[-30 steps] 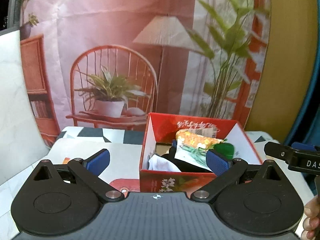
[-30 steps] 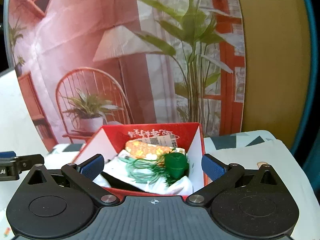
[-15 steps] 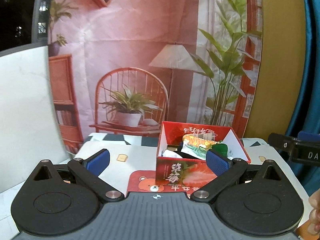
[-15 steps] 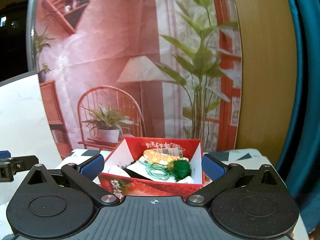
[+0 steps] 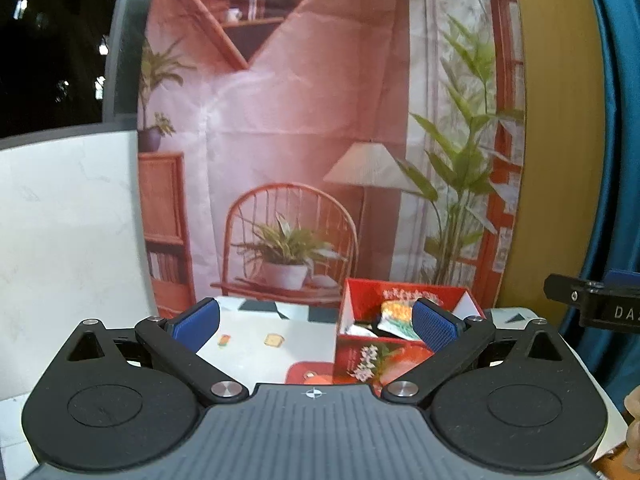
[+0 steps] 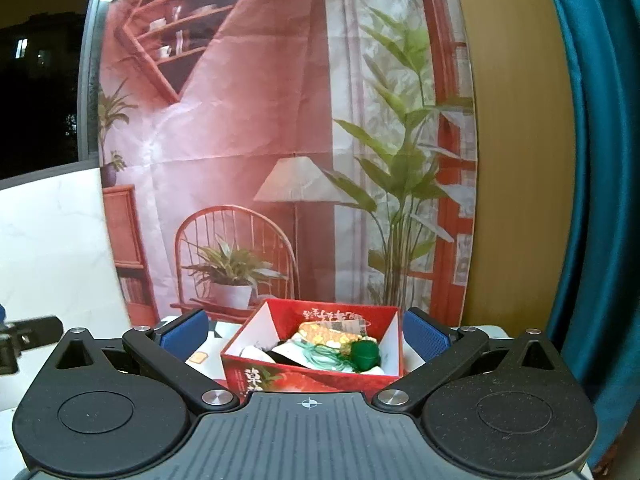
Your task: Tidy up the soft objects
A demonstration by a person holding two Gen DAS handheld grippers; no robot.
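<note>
Both tools had pulled back from the red box (image 6: 280, 376) since 1 second before, so it looked smaller and farther away. Left tool (image 5: 316, 322) and right tool (image 6: 306, 334) were wide open and held nothing. Inside the box lay the soft objects: a green yarn ball (image 6: 365, 354), an orange patterned pouch (image 6: 326, 334) and white cloth (image 6: 256, 352). The box stood on the surface (image 5: 248, 354), in front of the printed backdrop (image 6: 240, 120).
</note>
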